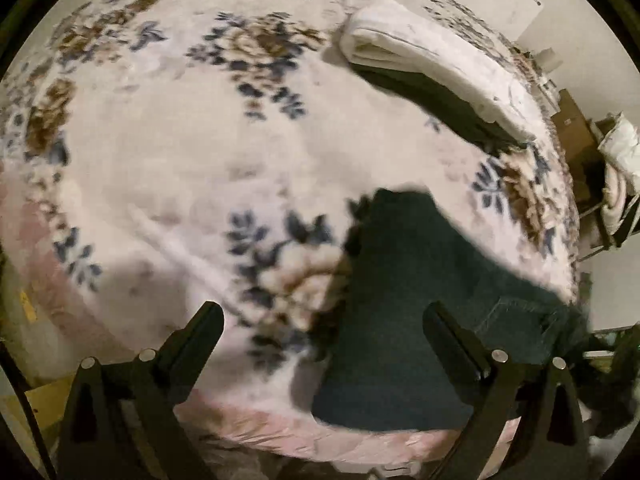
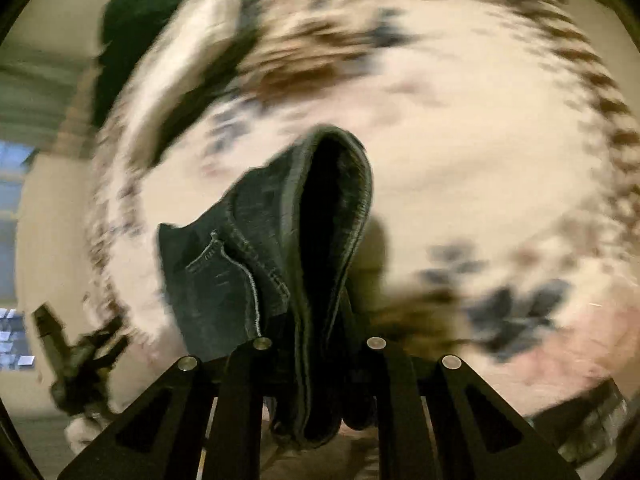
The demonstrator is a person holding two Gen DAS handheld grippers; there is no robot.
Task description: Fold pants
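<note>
Right gripper [image 2: 320, 344] pinching dark jeans [image 2: 320, 240] above floral blanket [image 2: 480, 160]; left gripper [image 1: 324, 316] spread, empty.

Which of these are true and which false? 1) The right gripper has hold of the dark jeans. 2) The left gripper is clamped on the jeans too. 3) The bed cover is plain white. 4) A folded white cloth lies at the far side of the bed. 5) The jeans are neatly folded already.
1) True: the right gripper is shut on the jeans, which bunch up between its fingers.
2) False: the left gripper stands open, nothing between its fingers.
3) False: the bed cover is pale with brown and blue flowers.
4) True: the folded white cloth lies there, on something dark.
5) False: they hang crumpled from the grip, waistband gaping.
</note>
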